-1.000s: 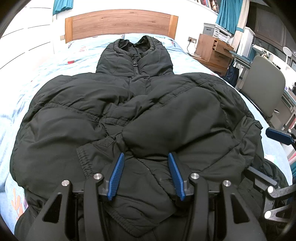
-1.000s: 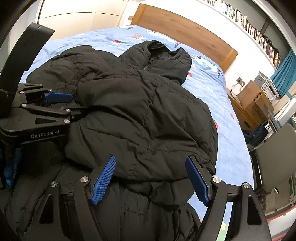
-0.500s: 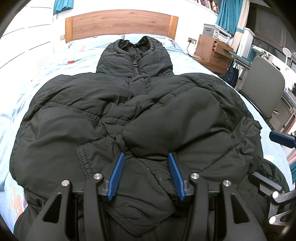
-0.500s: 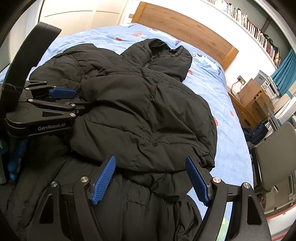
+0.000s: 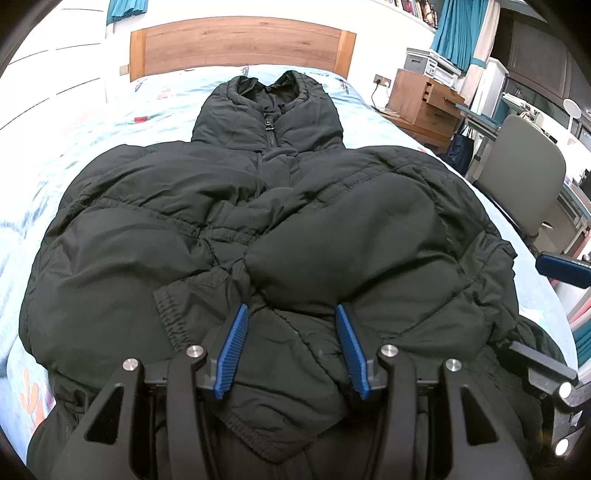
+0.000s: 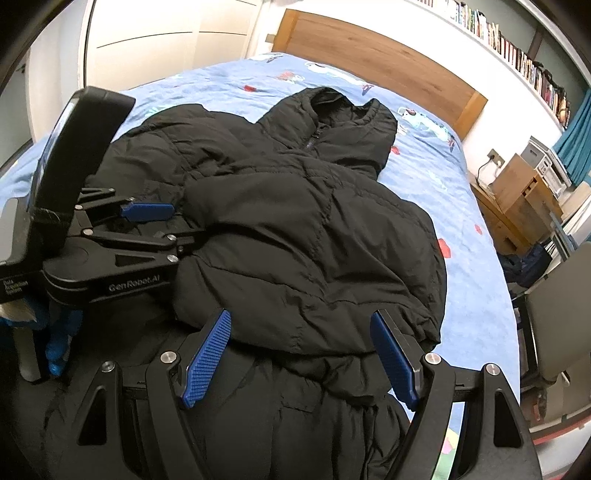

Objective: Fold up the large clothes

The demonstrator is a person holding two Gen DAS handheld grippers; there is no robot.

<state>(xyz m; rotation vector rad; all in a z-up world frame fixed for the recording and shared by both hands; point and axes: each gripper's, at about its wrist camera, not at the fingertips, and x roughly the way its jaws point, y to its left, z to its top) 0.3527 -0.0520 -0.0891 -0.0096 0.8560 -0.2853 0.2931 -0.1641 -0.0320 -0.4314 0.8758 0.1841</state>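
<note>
A black puffer jacket (image 5: 258,236) lies front-up on a bed (image 5: 74,147) covered with a light blue patterned sheet, its hood toward the wooden headboard (image 5: 240,44) and its hem at the near end. Both padded sleeves are folded in across the chest, and their cuffs meet near the middle of the body. In the left wrist view, the left hand-held gripper (image 5: 291,343) sits low over the jacket's lower front, its two blue-padded fingers (image 5: 232,350) parted to a moderate gap with puffy fabric bulging up between them; the pads rest against the cloth (whether they actually pinch it cannot be told). In the right wrist view, the right hand-held gripper (image 6: 299,362) hovers over the hem on the jacket's right side, its blue fingers (image 6: 207,358) spread wide, with the folded sleeve's edge just ahead of them and nothing held. The left tool also shows at the left edge of that view, lying sideways on the jacket. Beside the bed stand a wooden nightstand (image 5: 424,103) with a small printer (image 5: 428,64) on top, a grey chair (image 5: 524,188), and teal curtains (image 5: 454,33). A long shelf of books (image 6: 517,48) runs along the wall above the headboard.
</note>
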